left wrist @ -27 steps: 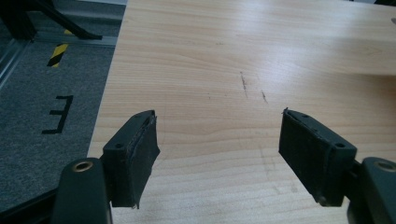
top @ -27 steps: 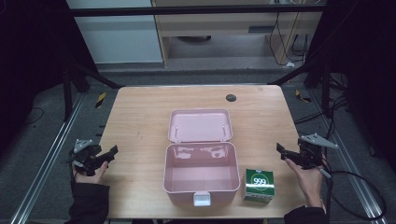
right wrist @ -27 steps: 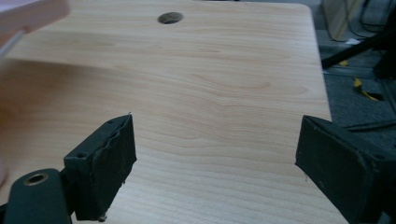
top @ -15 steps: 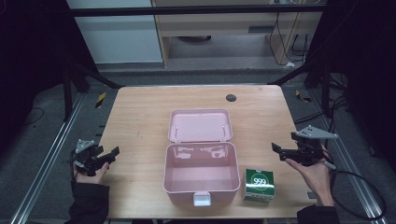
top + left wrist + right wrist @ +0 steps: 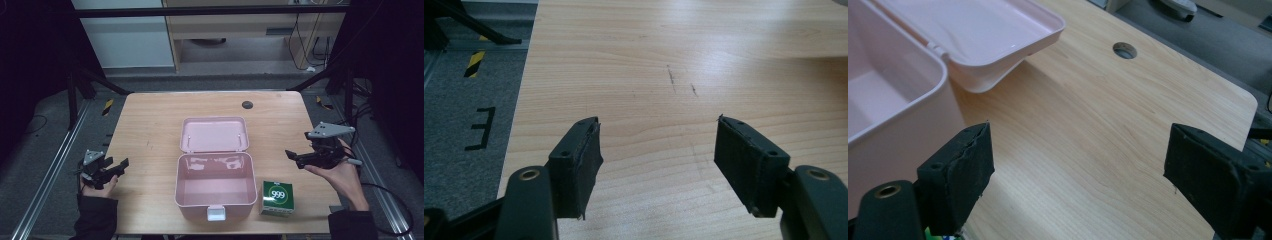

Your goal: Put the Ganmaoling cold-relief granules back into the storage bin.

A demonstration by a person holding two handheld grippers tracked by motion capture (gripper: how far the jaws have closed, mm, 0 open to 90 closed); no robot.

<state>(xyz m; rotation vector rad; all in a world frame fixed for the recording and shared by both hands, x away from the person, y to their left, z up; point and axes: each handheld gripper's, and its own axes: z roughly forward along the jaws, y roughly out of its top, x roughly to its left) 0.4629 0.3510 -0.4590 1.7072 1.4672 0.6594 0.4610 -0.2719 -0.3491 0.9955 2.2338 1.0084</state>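
While both pairs of tongs hung empty at the near corners of the desk (image 5: pixel 150 125), nothing had yet been put away, so the work looked barely begun. The right tongs (image 5: pixel 294 157), held in a hand (image 5: pixel 345 172) at the right edge, stood with jaws spread wide and nothing between them; just ahead of them and toward the person lay the small green box (image 5: pixel 278 198), upright on the desk and touching nothing but the wood. Beside that box, on the side away from the right tongs, sat the pink case (image 5: pixel 215 192), its body open and apparently bare inside, its lid (image 5: pixel 214 134) thrown back flat beyond it. The left tongs (image 5: pixel 119 167) rested low at the desk's left edge, jaws likewise parted over bare wood, well apart from the case. Farthest off was a dark round hole (image 5: pixel 247 104) in the desktop. Judging by this, gripping the green box, placing it in the case and shutting the lid all remained.
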